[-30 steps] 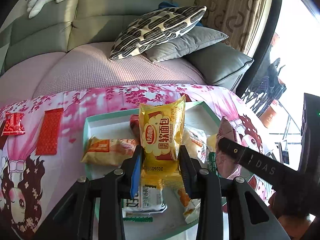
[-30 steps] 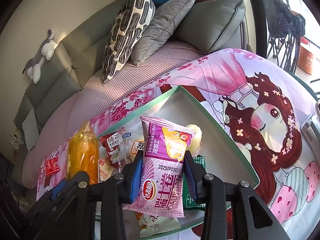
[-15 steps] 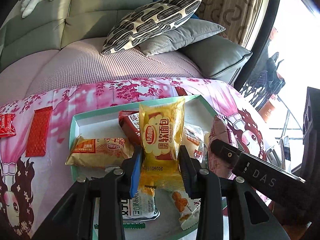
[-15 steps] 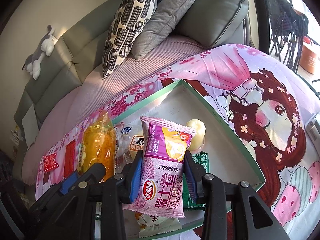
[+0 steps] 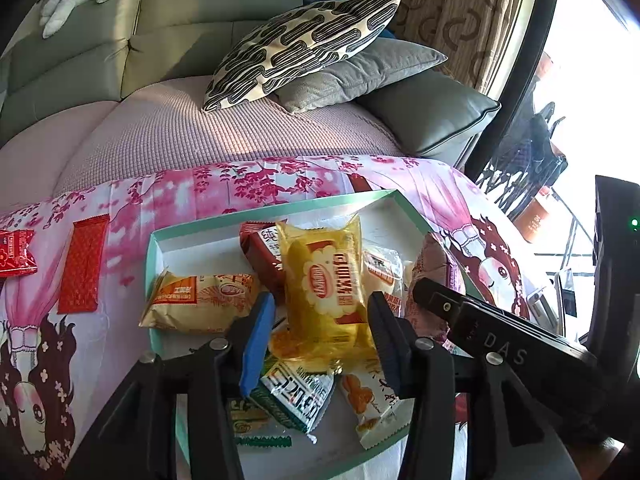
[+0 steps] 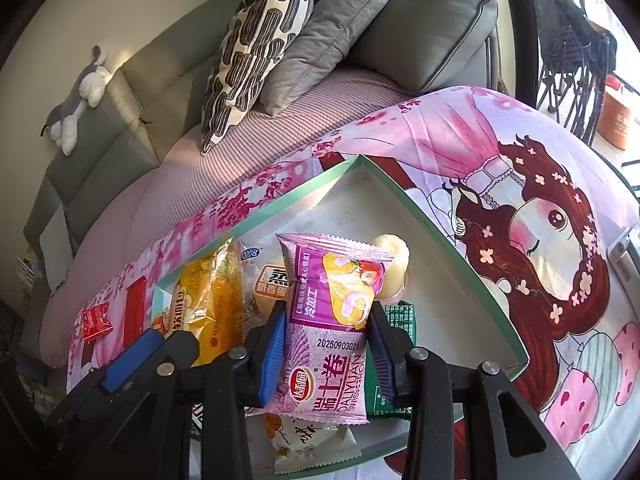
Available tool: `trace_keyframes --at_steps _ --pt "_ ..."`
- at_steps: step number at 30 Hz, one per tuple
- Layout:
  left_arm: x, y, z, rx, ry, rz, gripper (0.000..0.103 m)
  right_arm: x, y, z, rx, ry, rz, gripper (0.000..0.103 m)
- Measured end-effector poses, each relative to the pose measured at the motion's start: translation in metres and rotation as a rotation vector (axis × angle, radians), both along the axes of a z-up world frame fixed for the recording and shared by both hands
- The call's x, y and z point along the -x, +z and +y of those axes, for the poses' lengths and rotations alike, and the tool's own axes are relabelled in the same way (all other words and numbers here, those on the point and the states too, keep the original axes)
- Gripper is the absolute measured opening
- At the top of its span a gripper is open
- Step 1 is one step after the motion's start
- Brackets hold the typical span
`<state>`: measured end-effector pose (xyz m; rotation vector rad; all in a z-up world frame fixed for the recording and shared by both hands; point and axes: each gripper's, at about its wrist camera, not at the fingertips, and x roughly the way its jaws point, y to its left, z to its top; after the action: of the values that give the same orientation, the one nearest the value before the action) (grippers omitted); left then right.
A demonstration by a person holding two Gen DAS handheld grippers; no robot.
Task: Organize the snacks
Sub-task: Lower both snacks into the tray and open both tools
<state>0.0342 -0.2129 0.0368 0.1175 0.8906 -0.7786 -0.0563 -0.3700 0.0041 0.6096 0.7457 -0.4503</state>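
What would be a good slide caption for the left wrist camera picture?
Left gripper, jaws just opened, lets go of a yellow bread packet over the green-rimmed tray of snacks.

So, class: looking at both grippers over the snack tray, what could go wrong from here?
1. The left gripper has just opened; the yellow bread packet could slide off the pile.
2. The pink roll packet, pinched in the right gripper, may get crushed.
3. The crowded tray may spill packets.

Tray (image 5: 154, 240) on pink printed cloth (image 5: 224, 188)
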Motion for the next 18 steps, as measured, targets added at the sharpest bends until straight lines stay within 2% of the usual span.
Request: trace_keyframes --at_steps 4,8,12,18 --pt "-0.001 0.004 0.005 -0.003 0.014 -0.005 0.055 0.001 0.0 -0.001 -0.003 -0.006 0.003 0.047" --pt "-0.003 0.007 0.013 -0.003 0.035 -0.005 0.055 0.002 0.002 -0.001 0.005 -0.006 -0.002 0.054" --pt "-0.011 0.008 0.027 -0.019 0.095 -0.002 0.056 0.003 0.004 0.001 0.013 0.0 -0.001 0.058" --pt "-0.026 0.004 0.052 -0.048 0.202 0.005 0.057 -0.001 0.009 0.009 0.048 0.032 0.007 0.058"
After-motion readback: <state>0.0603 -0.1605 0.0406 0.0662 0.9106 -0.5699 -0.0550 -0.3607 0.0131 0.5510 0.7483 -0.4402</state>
